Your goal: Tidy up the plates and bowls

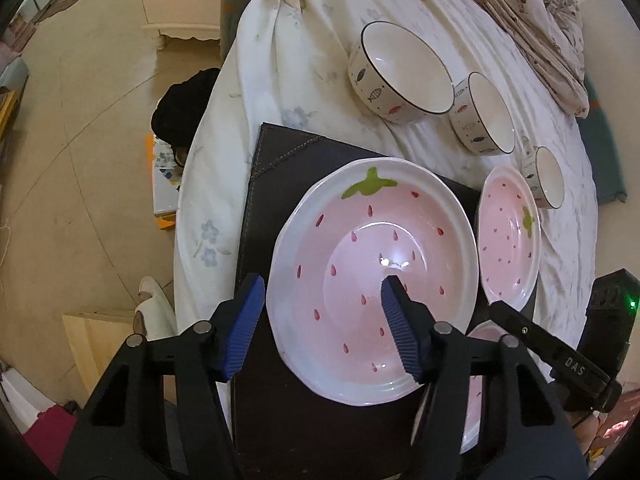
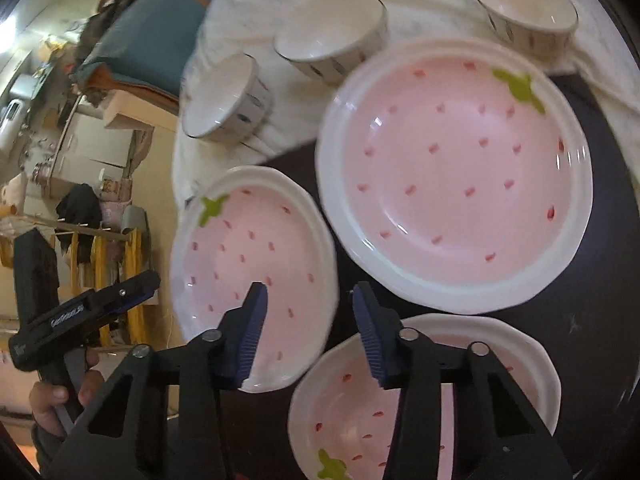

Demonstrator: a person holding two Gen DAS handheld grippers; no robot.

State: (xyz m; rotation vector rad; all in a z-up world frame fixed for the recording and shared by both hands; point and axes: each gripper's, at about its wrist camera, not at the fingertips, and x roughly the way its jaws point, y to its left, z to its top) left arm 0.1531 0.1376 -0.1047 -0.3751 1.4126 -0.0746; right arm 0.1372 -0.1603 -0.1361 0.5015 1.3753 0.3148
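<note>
A large pink strawberry plate lies on a dark mat. My left gripper is open, its fingers straddling the plate's near left rim, one pad over the inside. A smaller strawberry plate lies to its right, and a third shows behind my right finger. Three white fish-pattern bowls stand on the sheet beyond. In the right wrist view my right gripper is open, straddling the near right rim of the middle plate, with the large plate and small plate beside it.
The mat lies on a white flowered bedsheet. A crumpled blanket lies at the far right. The floor drops off to the left, with a black object by the bed. The other gripper's body shows at the right.
</note>
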